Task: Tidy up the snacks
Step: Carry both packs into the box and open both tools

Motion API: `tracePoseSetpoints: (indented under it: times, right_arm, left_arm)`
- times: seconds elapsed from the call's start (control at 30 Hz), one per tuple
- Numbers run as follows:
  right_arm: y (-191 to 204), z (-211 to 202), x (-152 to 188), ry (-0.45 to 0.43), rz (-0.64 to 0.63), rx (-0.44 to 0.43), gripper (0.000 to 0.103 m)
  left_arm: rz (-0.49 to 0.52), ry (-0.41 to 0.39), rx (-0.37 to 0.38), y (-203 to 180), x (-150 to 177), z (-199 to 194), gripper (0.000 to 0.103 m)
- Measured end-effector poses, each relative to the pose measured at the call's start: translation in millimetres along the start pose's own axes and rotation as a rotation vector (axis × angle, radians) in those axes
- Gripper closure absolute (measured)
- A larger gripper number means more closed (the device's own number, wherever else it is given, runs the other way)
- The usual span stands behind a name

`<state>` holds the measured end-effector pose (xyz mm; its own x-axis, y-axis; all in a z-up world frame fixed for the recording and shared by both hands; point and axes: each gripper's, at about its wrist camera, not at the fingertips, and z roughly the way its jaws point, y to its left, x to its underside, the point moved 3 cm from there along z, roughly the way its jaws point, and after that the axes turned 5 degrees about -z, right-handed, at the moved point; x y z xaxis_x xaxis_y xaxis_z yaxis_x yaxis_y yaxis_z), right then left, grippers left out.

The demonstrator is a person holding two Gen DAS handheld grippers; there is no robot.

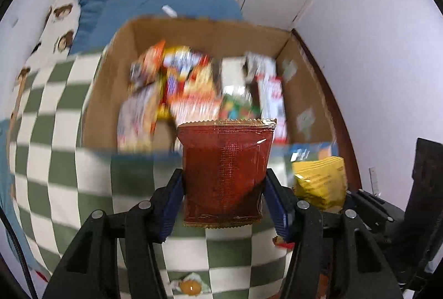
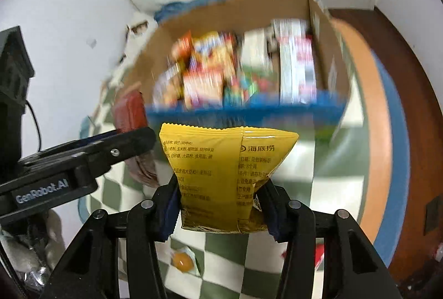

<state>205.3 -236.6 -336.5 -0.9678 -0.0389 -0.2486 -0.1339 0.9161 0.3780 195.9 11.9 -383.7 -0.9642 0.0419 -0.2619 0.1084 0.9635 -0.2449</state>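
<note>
Two packets were clamped, the red packet (image 1: 224, 174) in the left gripper (image 1: 223, 196) and the yellow packet (image 2: 221, 177) in the right gripper (image 2: 218, 202), above the checked cloth (image 1: 55, 160), best released well inside the cardboard box (image 1: 110, 94).

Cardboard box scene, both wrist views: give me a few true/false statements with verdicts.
1. The left gripper holds a glossy red foil snack packet. True.
2. The right gripper is empty. False: it is shut on a yellow printed snack packet.
3. The open brown cardboard box already contains snack packets. True.
4. The cloth under the box is plain blue. False: it is a green-and-white checkered cloth.
5. The yellow packet lies inside the box. False: it is held in front of the box.
</note>
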Motion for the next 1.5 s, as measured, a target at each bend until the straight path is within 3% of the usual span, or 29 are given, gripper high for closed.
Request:
tracePoseSetpoints:
  times: [0.2, 0.3, 0.5, 0.77, 0.9, 1.0, 1.13, 1.5]
  right_arm:
    - [-17.1, -9.2, -80.4, -0.076, -0.001, 0.056, 0.050]
    - [-34.4, 12.4, -114.4, -0.046, 0.021, 0.088, 0.050]
    - [-52.3, 57.3, -163.1, 0.027, 0.018, 0.153, 0.050]
    - [-66.7, 116.9, -190.7, 0.157, 0.033, 0.175, 0.046]
    - [-72.4, 135.0, -195.6, 0.205, 0.032, 0.192, 0.016]
    - [-70.9, 137.7, -191.0, 0.218, 0.026, 0.213, 0.003]
    - [-72.6, 136.0, -190.9, 0.219, 0.029, 0.217, 0.003]
    - [-61.2, 114.7, -174.7, 0.189, 0.043, 0.214, 0.003]
  left_arm:
    - [0.021, 0.019, -0.035, -16.8, -84.9, 22.7, 0.049]
    - [0.037, 0.067, -0.090, -15.6, -124.3, 57.9, 0.049]
    - [0.020, 0.196, -0.156, -0.5, -163.7, 125.2, 0.049]
    - [-0.017, 0.305, -0.179, 17.5, -168.9, 167.5, 0.049]
    - [-0.036, 0.327, -0.189, 24.7, -164.8, 171.7, 0.046]
    - [-0.055, 0.329, -0.179, 30.8, -164.6, 172.3, 0.024]
    - [-0.065, 0.307, -0.174, 34.7, -166.7, 166.7, 0.010]
    - [-0.064, 0.237, -0.187, 35.5, -155.2, 135.5, 0.010]
